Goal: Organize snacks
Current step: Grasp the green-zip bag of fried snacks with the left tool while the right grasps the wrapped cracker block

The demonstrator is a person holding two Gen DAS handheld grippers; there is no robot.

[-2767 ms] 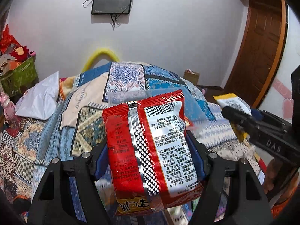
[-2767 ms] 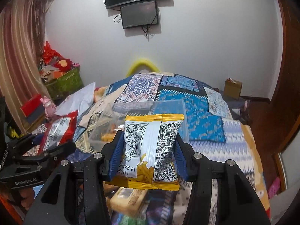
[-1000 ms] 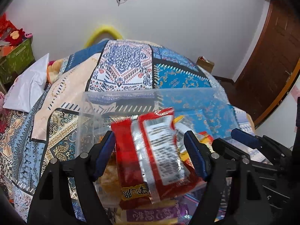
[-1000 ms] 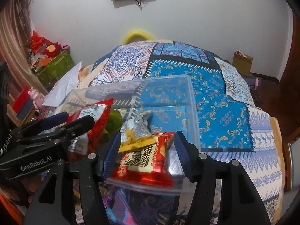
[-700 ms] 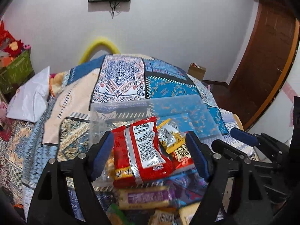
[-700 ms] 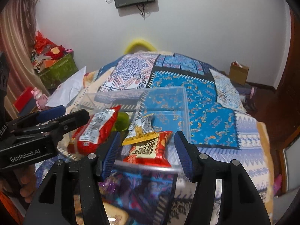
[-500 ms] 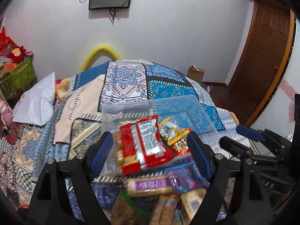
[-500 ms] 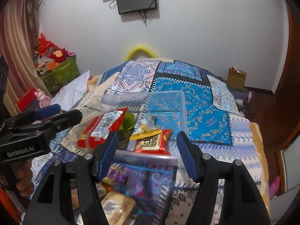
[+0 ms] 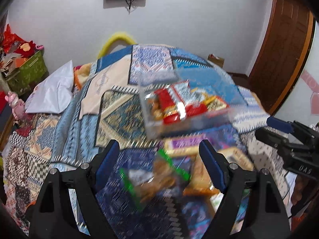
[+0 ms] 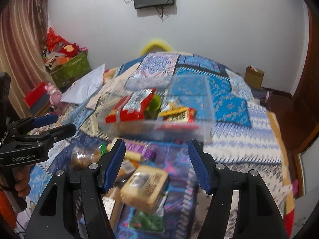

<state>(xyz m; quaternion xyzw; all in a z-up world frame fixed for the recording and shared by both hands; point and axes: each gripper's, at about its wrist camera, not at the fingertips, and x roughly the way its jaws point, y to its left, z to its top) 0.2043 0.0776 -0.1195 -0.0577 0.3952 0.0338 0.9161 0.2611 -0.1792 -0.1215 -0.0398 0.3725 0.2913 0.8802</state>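
Risk lies in the loose pile: the pale yellow packet [image 10: 144,186] and the green-edged bag [image 9: 154,176] lie just in front of the clear plastic bin [image 10: 208,107], overlapping on soft quilt [image 10: 229,107], so a hasty grab may pinch two wrappers or slide one off. Motion blur hampers aim. The bin holds the red packet [image 10: 129,109] and the yellow packet [image 10: 173,107], leaning high against one another; another drop there could spill them. Left gripper [image 9: 159,164] and right gripper [image 10: 156,162] both stand spread and empty near the pile. Earlier each clamped one of those packets; both now rest in the bin, and the grippers have drawn back.
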